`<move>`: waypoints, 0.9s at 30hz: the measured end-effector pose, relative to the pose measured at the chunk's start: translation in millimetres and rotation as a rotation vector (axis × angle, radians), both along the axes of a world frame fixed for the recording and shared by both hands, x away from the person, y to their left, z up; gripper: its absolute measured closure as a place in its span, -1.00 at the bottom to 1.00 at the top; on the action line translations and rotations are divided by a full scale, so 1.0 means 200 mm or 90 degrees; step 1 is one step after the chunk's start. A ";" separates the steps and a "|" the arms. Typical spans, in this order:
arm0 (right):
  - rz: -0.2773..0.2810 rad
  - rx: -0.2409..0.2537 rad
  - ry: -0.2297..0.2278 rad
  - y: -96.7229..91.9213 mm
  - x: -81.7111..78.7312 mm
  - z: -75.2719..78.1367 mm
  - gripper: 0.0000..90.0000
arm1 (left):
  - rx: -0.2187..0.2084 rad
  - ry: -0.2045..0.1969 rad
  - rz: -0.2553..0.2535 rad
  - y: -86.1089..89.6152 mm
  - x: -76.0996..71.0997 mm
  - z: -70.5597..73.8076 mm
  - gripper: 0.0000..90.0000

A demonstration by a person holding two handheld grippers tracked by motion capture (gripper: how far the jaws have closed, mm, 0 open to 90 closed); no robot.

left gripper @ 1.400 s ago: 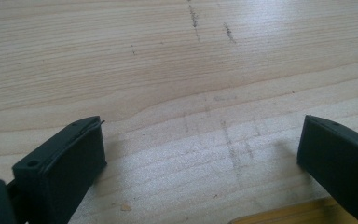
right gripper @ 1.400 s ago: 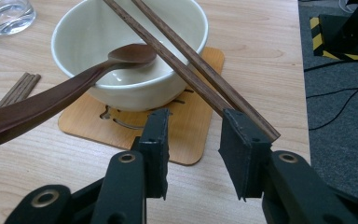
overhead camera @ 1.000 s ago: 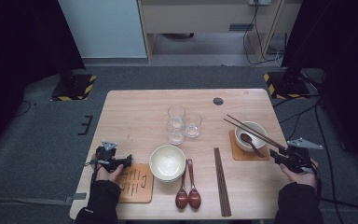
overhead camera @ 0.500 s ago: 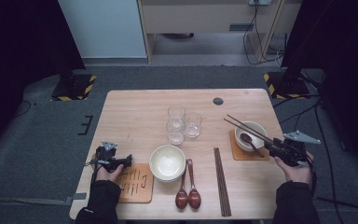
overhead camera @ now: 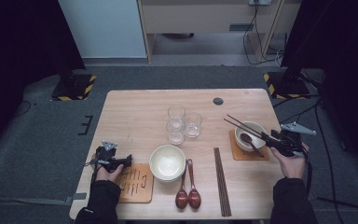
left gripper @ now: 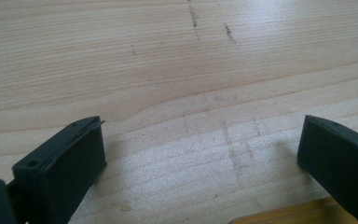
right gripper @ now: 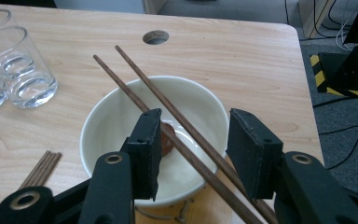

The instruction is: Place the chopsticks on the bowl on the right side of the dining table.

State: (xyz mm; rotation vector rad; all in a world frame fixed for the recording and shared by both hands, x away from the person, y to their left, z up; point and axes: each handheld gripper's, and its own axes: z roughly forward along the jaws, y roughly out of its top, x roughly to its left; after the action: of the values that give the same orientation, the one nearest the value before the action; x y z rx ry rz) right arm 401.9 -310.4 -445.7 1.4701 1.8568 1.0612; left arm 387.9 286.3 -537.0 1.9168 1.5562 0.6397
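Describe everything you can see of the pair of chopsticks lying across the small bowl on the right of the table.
The chopsticks are two thin, straight, dark brown sticks, wooden by the look. They lie side by side, almost parallel, slanting across the rim of the cream bowl, their far ends reaching out past it over the table. Their near ends pass between the open jaws of the right gripper, whose pads stand clear of them. A brown spoon lies in the bowl beneath them.

Matt pale wooden table (overhead camera: 135,112); glossy glazed cream bowl (right gripper: 116,116); smooth dark wooden chopsticks (right gripper: 177,116); clear glass tumblers (overhead camera: 182,122)
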 end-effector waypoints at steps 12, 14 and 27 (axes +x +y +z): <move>-0.011 0.013 -0.006 0.03 0.13 0.00 0.16 | 0.000 0.000 0.000 0.00 0.00 0.00 -1.00; -0.010 0.012 -0.009 0.04 0.15 0.00 0.15 | 0.000 0.000 0.000 0.00 0.00 0.00 -1.00; -0.019 0.000 -0.004 0.08 0.24 -0.01 0.15 | 0.000 0.000 0.000 0.00 0.00 0.00 -1.00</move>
State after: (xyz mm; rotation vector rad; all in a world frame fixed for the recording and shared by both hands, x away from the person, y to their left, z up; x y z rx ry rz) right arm 449.2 -294.6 -448.3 1.4873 1.8254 1.0504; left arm 387.9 286.3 -537.0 1.9170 1.5560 0.6395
